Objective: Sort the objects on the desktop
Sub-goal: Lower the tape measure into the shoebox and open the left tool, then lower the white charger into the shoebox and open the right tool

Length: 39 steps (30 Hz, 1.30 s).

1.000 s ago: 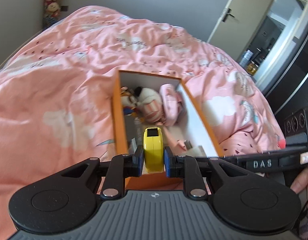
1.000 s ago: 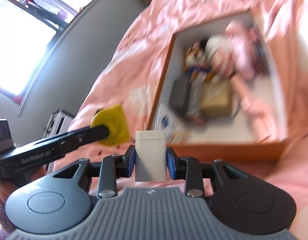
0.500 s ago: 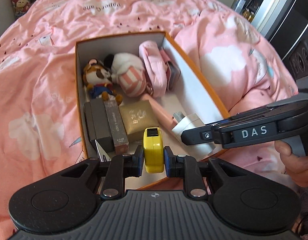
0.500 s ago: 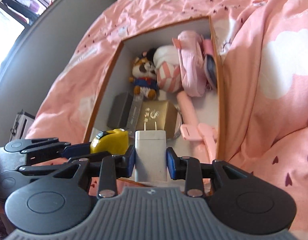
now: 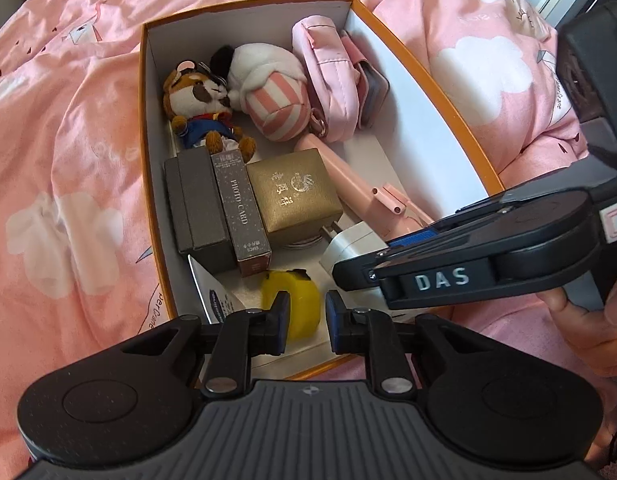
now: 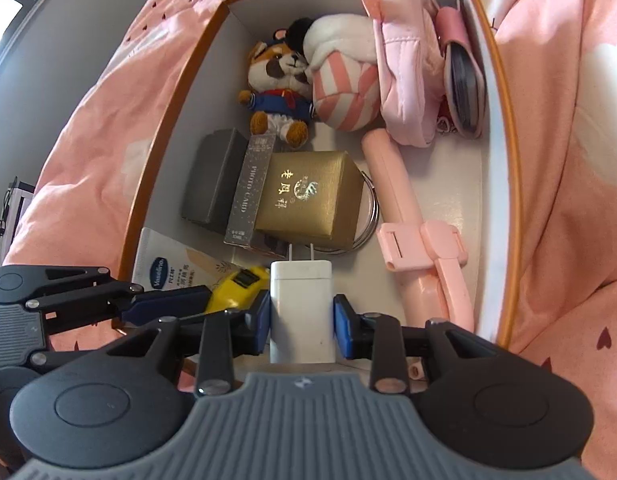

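An orange box with white inner walls [image 5: 408,120] lies on a pink bedcover. My left gripper [image 5: 306,312] hangs over its near end. The yellow tape measure [image 5: 296,300] lies tilted just beyond the fingertips, partly behind the left finger, with a sliver of box floor between it and the right pad. The jaws are closing with a narrow gap, and the pads do not press on it. My right gripper [image 6: 301,316] is shut on a white charger plug [image 6: 301,304], prongs forward, low over the same end. The tape measure [image 6: 236,284] sits beside it.
The box holds a fox plush [image 5: 196,104], a striped plush [image 5: 276,104], a pink pouch [image 5: 328,76], a gold box [image 5: 296,192], grey boxes [image 5: 196,204], a pink selfie stick [image 6: 420,248] and a Vaseline sachet [image 6: 168,268]. A person's hand [image 5: 580,320] holds the right gripper.
Both grippers have tipped down and sunk toward the box's near end. The tape measure, upright between the left pads before, now lies tilted beyond the fingertips. The charger stays gripped.
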Each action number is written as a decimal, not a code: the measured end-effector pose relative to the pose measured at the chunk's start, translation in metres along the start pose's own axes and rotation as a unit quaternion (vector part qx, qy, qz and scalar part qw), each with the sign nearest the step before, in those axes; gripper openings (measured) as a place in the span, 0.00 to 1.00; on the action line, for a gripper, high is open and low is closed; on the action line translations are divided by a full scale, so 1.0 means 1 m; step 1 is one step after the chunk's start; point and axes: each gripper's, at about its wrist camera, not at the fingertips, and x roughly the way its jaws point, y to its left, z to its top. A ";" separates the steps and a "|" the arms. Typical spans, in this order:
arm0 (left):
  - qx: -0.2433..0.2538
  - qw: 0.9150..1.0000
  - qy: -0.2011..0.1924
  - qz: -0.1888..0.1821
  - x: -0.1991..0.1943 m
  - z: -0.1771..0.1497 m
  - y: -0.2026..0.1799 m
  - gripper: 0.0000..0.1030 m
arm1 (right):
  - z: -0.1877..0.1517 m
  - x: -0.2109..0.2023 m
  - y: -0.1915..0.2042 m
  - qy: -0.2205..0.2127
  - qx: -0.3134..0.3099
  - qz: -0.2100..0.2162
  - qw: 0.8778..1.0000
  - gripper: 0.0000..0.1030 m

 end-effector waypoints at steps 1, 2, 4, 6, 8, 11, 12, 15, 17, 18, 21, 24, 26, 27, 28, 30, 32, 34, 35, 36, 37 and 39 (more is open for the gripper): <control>0.001 1.000 -0.001 -0.001 -0.001 0.000 0.000 0.21 | 0.001 0.003 0.001 0.004 0.000 -0.003 1.000 0.34; 0.001 1.000 -0.001 -0.001 -0.001 0.000 0.001 0.21 | 0.002 0.005 0.001 0.007 0.000 -0.006 1.000 0.34; -0.001 1.000 -0.001 -0.002 -0.002 -0.001 0.002 0.21 | 0.003 0.009 0.002 0.012 0.001 -0.013 1.000 0.34; -0.002 1.000 -0.005 -0.007 -0.004 -0.002 0.002 0.21 | 0.004 0.012 0.003 0.012 -0.003 -0.025 1.000 0.34; -0.002 1.000 -0.020 -0.014 -0.012 -0.004 0.004 0.21 | 0.005 0.014 0.004 0.013 -0.007 -0.031 0.999 0.34; -0.002 0.998 -0.055 -0.020 -0.032 -0.009 0.009 0.21 | 0.007 0.016 0.003 0.020 -0.001 -0.030 0.999 0.34; -0.005 0.998 -0.068 -0.017 -0.040 -0.011 0.011 0.21 | 0.008 0.017 0.003 0.022 0.001 -0.032 0.999 0.34; -0.026 0.995 -0.099 -0.010 -0.058 -0.015 0.024 0.21 | 0.009 0.020 0.005 0.026 -0.002 -0.047 0.999 0.34; -0.046 0.992 -0.114 -0.006 -0.065 -0.016 0.032 0.21 | 0.010 0.023 0.006 0.033 0.004 -0.039 0.999 0.34; -0.052 0.991 -0.119 -0.005 -0.068 -0.017 0.037 0.21 | 0.010 0.024 0.007 0.037 0.005 -0.030 0.999 0.34; -0.067 0.990 -0.124 0.001 -0.068 -0.018 0.046 0.21 | 0.010 0.027 0.017 0.043 -0.013 -0.026 0.999 0.34; -0.077 0.990 -0.121 0.014 -0.068 -0.020 0.053 0.21 | 0.012 0.032 0.026 0.048 -0.032 -0.038 0.998 0.34; -0.083 0.989 -0.120 0.011 -0.068 -0.024 0.056 0.21 | 0.013 0.035 0.028 0.054 -0.032 -0.036 0.997 0.34; -0.086 0.989 -0.118 0.007 -0.067 -0.026 0.058 0.21 | 0.014 0.035 0.028 0.057 -0.031 -0.032 0.997 0.36; -0.088 0.989 -0.117 0.004 -0.067 -0.027 0.060 0.21 | 0.014 0.036 0.028 0.059 -0.030 -0.029 0.997 0.37; -0.092 0.989 -0.114 0.004 -0.064 -0.029 0.062 0.21 | 0.015 0.035 0.028 0.061 -0.027 -0.023 0.998 0.38; -0.097 0.989 -0.112 0.002 -0.063 -0.031 0.065 0.21 | 0.017 0.033 0.028 0.059 -0.027 -0.025 0.998 0.38; -0.103 0.988 -0.113 -0.004 -0.063 -0.032 0.068 0.21 | 0.019 0.030 0.026 0.058 -0.025 -0.026 0.998 0.43; -0.105 0.988 -0.114 -0.008 -0.063 -0.033 0.069 0.21 | 0.021 0.029 0.024 0.060 -0.022 -0.026 0.998 0.48; -0.108 0.987 -0.115 -0.013 -0.063 -0.033 0.070 0.21 | 0.022 0.030 0.022 0.065 -0.018 -0.025 0.997 0.52; -0.111 0.987 -0.117 -0.017 -0.063 -0.033 0.072 0.21 | 0.023 0.033 0.019 0.073 -0.012 -0.022 0.997 0.54; -0.116 0.986 -0.119 -0.024 -0.063 -0.034 0.074 0.21 | 0.023 0.039 0.013 0.089 0.008 -0.014 0.996 0.58</control>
